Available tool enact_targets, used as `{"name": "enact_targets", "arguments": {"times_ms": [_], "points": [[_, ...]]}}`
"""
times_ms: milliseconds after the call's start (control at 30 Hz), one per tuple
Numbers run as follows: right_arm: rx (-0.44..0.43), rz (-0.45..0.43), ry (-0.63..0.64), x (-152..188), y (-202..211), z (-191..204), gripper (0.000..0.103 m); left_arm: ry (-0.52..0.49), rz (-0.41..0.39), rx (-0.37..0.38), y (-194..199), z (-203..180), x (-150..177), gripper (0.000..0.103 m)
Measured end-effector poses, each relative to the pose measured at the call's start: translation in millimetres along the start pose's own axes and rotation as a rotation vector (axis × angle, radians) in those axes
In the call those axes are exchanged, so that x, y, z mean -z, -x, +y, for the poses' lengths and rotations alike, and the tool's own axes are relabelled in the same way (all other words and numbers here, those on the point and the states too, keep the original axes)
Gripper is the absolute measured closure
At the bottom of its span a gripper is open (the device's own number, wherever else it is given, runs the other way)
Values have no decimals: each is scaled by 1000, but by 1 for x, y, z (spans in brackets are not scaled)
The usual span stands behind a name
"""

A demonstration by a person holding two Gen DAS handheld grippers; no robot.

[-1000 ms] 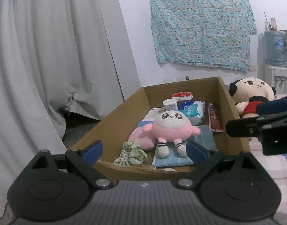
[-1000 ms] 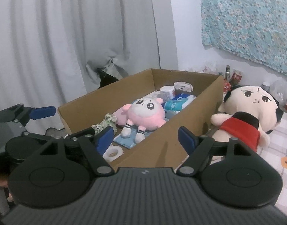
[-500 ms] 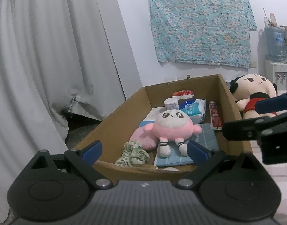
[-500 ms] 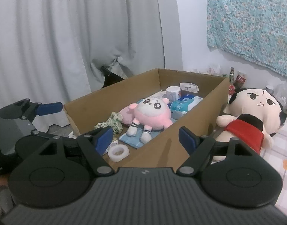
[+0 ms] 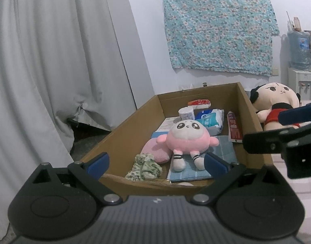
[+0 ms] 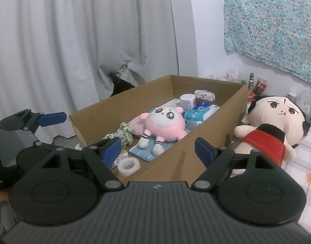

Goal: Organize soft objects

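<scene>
A: Nearest to us, both tools are empty. Our left gripper (image 5: 156, 162) has its fingers spread wide with nothing between them, and our right gripper (image 6: 158, 149) is the same, fingers parted over the near corner of the cardboard box (image 6: 196, 142).

B: Then what do we count, working outward?

A: Inside the near end, one tape roll (image 6: 128, 165), which is hard and not ours to sort. Just past it is one green scrunchie (image 5: 144, 167): featherlight and floppy, so we pinch it anywhere across the bunched fabric. Next is one blue cloth (image 5: 222, 150) lying flat. It will drape, so we take a free corner.

B: And the toy lying on it?

A: One pink plush (image 5: 188, 140), on its back across the cloth. It is light and squashy, and we judge the round body too wide to pinch, so we take a leg or an arm. Beside it is one pink pad (image 5: 155, 152), partly hidden; it may be a cushion or a pouch.

B: Farther back?

A: One tissue pack (image 5: 210, 120), soft but with slick wrapping, so we squeeze its middle. One tube (image 5: 234, 130) and one small tub (image 5: 186, 113) are stiff.

B: Outside the box?

A: One big doll (image 6: 273, 122) lies against the box's right wall. It is bulky, so we would grip its arm or its red clothing. That makes two plush toys in all.
</scene>
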State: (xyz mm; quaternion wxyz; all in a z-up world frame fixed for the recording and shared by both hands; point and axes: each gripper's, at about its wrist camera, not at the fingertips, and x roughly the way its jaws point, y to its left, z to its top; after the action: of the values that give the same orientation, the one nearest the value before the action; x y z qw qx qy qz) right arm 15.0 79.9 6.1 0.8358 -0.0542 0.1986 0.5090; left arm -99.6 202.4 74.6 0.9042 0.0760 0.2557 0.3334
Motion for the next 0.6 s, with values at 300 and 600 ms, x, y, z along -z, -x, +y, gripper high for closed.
{"name": "enact_targets", "arguments": {"times_ms": [300, 600], "points": [[2, 4, 12, 1, -1, 2, 22, -17, -6, -17, 2, 0, -1, 0], [0, 0, 16, 2, 1, 2, 21, -5, 5, -16, -1, 4, -2, 0]]}}
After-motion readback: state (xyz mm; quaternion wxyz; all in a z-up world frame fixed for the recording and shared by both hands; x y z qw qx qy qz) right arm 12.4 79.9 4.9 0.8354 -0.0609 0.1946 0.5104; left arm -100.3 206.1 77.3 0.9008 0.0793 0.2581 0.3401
